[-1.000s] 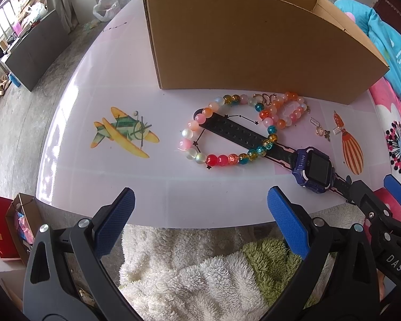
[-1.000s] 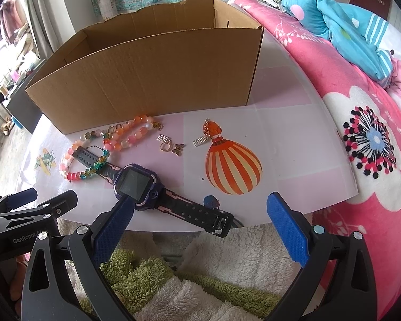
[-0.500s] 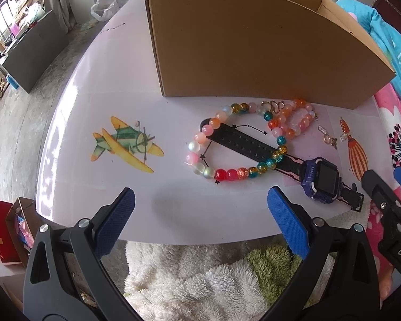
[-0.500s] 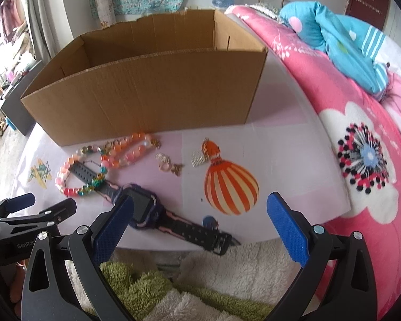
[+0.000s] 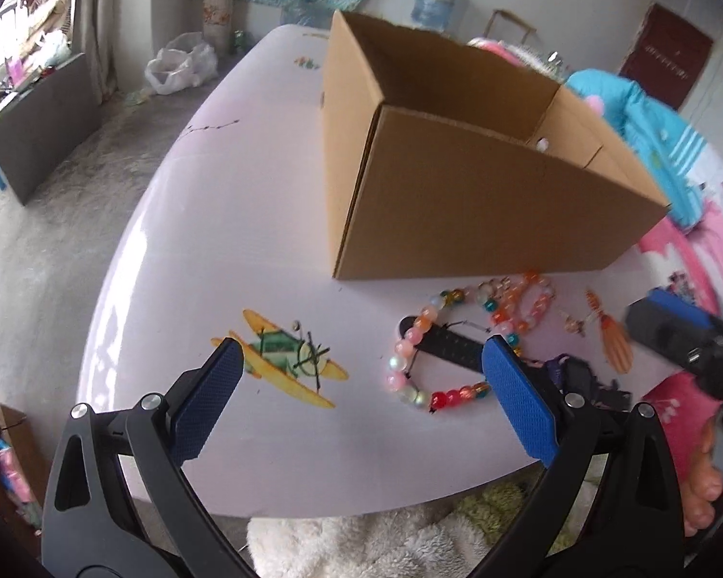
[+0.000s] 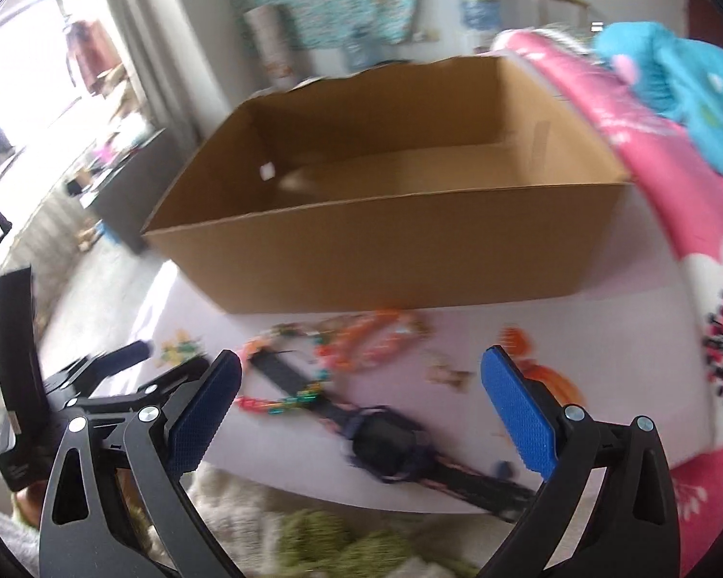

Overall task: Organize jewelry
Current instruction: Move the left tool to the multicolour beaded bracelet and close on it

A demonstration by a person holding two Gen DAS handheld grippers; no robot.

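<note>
Currently both grippers wide open, empty: left gripper [image 5: 361, 395], right gripper [image 6: 360, 404]; risk: watch [image 6: 385, 448] strap ahead threads bead bracelet [image 5: 421, 361]; lifting drags both off worktop [image 5: 217, 241] edge.

A multicoloured bead bracelet [image 5: 421, 371] lies looped over a purple watch's [image 6: 385, 448] black strap. An orange bead bracelet [image 5: 525, 301] rests just before the open cardboard box [image 5: 458, 192].

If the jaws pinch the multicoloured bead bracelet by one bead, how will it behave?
The multicoloured bead bracelet is a strung loop of round glossy beads, so it will probably hang limp and swing. Smooth beads may slip or roll between pads. It lies across the dark smartwatch's strap, so lifting it could drag the strap.
</note>
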